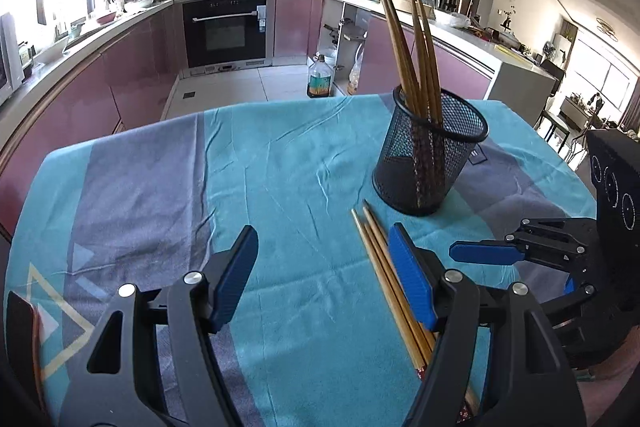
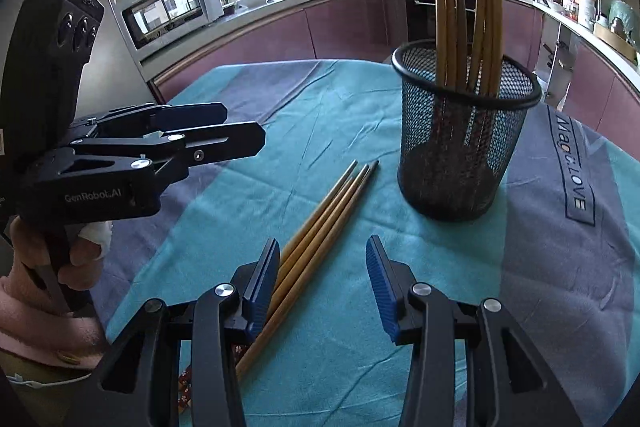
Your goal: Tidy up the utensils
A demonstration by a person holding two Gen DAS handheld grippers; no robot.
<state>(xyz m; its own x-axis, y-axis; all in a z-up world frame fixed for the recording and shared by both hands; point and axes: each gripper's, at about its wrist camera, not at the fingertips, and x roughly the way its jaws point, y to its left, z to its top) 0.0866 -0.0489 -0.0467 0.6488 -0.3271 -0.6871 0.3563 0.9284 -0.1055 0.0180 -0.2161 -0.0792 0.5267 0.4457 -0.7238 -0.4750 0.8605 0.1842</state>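
The left tool [image 1: 324,277] and the right tool [image 2: 323,285] both hover wide open and empty over the desk [image 1: 280,163], on the near side of the black mesh cup [image 1: 430,155]. Several chopsticks [image 1: 416,39] stand inside the cup, and loose chopsticks [image 2: 320,227] lie flat just beside its base, under the tools.

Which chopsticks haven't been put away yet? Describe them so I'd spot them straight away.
Start at the black mesh cup standing on the teal tablecloth. On the cloth near its base lies a bundle of loose chopsticks. Unlike the chopsticks in the cup, which stand upright, these lie flat.
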